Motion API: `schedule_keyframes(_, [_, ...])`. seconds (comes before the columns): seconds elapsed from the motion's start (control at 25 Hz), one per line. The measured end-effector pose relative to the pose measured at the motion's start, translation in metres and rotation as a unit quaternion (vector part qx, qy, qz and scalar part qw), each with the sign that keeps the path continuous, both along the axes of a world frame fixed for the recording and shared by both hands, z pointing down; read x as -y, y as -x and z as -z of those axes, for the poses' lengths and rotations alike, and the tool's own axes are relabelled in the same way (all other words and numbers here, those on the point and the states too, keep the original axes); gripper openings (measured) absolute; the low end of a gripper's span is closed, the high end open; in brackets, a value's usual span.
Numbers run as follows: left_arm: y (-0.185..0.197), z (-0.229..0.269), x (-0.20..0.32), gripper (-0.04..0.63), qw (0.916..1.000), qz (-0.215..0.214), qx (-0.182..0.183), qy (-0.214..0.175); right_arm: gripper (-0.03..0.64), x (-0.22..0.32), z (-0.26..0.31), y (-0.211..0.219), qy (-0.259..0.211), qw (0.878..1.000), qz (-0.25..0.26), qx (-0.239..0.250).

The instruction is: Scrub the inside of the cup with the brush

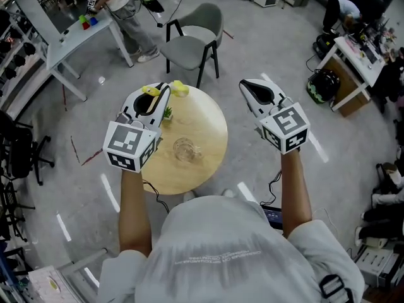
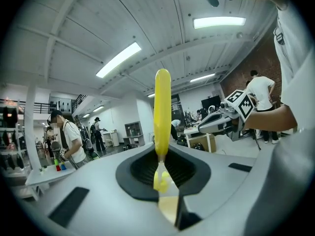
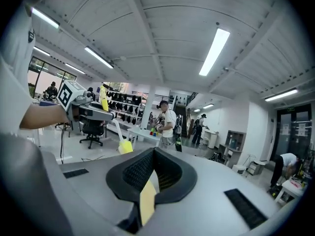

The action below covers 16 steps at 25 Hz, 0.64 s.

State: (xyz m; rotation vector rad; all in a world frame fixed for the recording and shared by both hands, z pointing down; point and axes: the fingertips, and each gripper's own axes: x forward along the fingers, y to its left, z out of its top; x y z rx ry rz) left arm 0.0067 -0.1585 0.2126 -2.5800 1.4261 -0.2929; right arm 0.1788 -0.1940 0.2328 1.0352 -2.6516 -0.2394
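Here, on the left, the left gripper (image 1: 164,96) is clamped on the yellow brush (image 1: 180,88). In the left gripper view its jaws (image 2: 161,168) pinch the brush low down, and the yellow handle (image 2: 162,107) rises straight out of them. The right gripper view shows the same brush (image 3: 125,146) from the side, tilted, with a pale stem running down to a blocky yellow head at the lower end.

The glass cup (image 1: 185,149) sits near the middle of the round wooden desk (image 1: 208,115). It is apparently mouth up, near and slightly right of the left gripper's tips, below them and apart from the brush. The left gripper is clearly the nearer of the two. As I judge it, the move turns on swinging the brush's long axis upright, head down over the cup's mouth.

On the right, the right gripper (image 1: 247,87) hangs beyond the desk's right edge, well apart from the cup. Its jaws (image 3: 152,166) are closed together with nothing between them.
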Motion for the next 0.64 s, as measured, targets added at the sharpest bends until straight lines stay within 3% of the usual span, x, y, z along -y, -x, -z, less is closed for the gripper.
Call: schedule_keyframes(0.64, [0.015,-0.012,0.0,0.049,1.0,0.007,-0.004,0.004,0.028,0.004,-0.01,0.029,0.005,1.0,0.021,-0.006])
